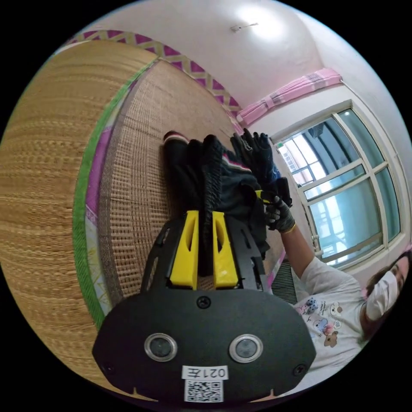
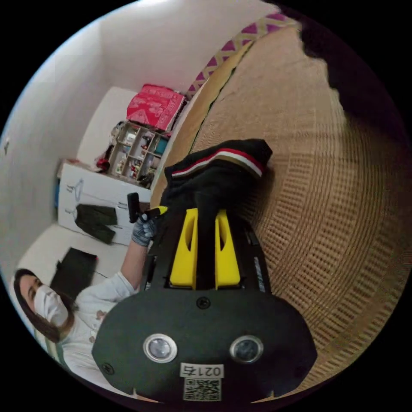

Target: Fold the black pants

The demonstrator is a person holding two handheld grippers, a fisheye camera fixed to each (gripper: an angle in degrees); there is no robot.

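Black pants [image 1: 223, 184] hang bunched between the two grippers above a woven straw mat [image 1: 137, 180]. In the left gripper view, the left gripper [image 1: 205, 227] has its yellow jaws drawn narrow, both pressing on a dark ridge of the pants that runs up from between them. Farther along the cloth, the person's gloved hand [image 1: 279, 214] grips the other gripper by the pants, near a window [image 1: 347, 184] with a pink curtain [image 1: 292, 92] above it. In the right gripper view, the right gripper [image 2: 205, 227] is likewise clamped narrow on a fold of the pants [image 2: 214, 176], whose striped waistband [image 2: 223, 156] arches just beyond the jaws over the mat [image 2: 326, 206]. To one side, a gloved hand [image 2: 143, 229] holds the other gripper at the edge of the cloth. Behind it stands a shelf [image 2: 137, 152] with a red box [image 2: 154, 105] on top.
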